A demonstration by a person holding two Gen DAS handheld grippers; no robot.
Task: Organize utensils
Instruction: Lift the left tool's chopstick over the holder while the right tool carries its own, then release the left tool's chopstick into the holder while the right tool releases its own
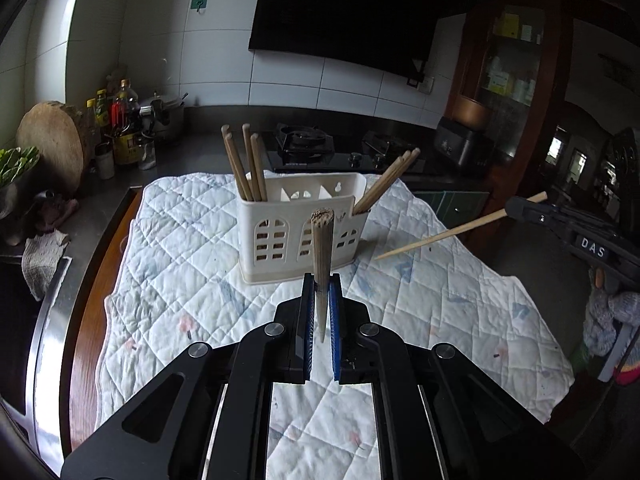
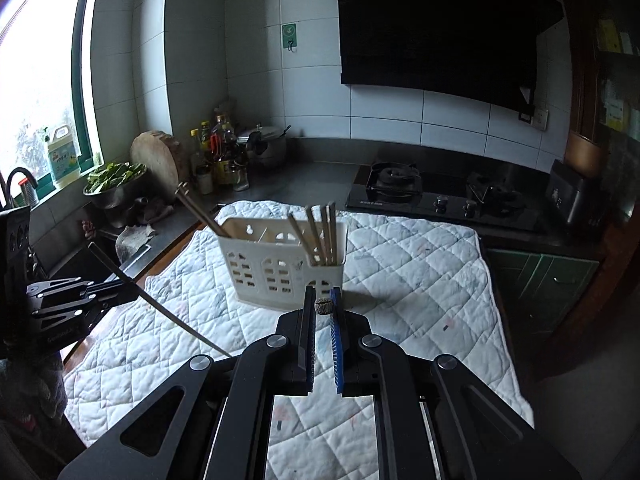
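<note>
Chopsticks: one per gripper [image 1: 321, 280] [image 2: 323, 294], seven in caddy [image 1: 300, 224].

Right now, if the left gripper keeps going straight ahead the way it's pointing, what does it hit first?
Most likely the white plastic utensil caddy with arched cut-outs. The left gripper, shut on a bundle of wooden chopsticks, points at its front wall; the bundle's raised end would probably touch first, though depth is hard to judge.

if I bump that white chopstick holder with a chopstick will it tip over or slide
The white holder looks like thin, cut-out plastic, so probably light. It stands on a soft quilted cloth, which likely resists sliding. The chopsticks in it lean above the rim, so a high bump may tip it.
</note>
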